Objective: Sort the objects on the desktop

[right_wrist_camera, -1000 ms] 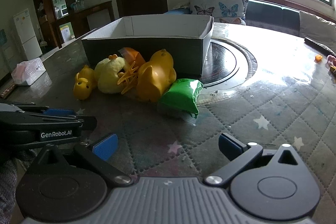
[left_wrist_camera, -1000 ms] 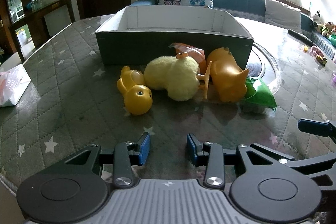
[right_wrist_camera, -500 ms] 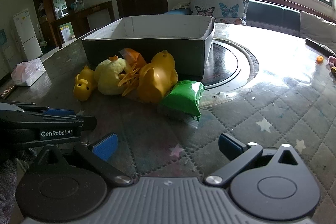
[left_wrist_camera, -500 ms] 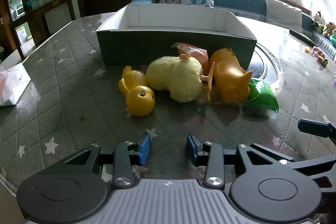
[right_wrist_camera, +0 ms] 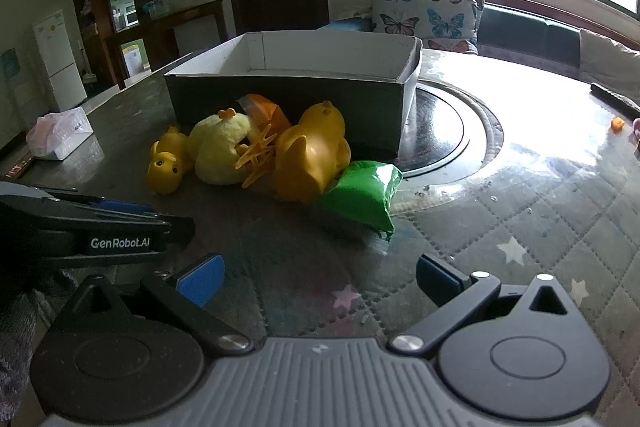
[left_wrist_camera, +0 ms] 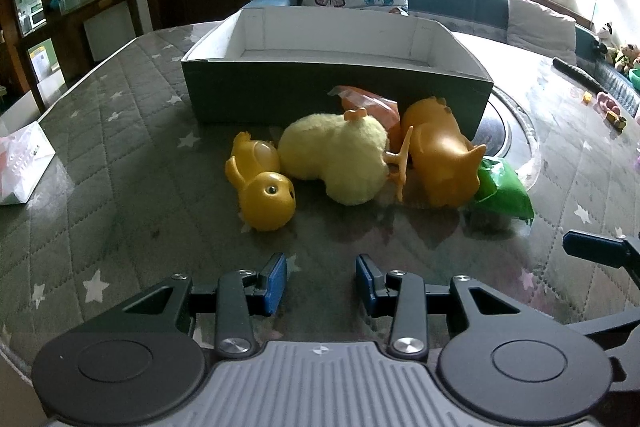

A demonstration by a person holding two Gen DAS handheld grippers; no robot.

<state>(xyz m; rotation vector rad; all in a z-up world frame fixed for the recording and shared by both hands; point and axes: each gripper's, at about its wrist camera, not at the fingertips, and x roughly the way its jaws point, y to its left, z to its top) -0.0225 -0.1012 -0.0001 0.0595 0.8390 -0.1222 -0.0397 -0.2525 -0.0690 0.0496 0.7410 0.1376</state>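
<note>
Left wrist: both claws low over table, left claw [left_wrist_camera: 320, 277] and right claw [right_wrist_camera: 320, 277] spread, empty.

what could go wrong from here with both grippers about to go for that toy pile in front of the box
1. The plush chick, the orange packet and the big duck touch one another, so lifting one may drag or roll its neighbours.
2. The left gripper and right gripper sit close together, both open, and could collide.
3. The green packet looks soft and slippery and may slip from the pads.
</note>
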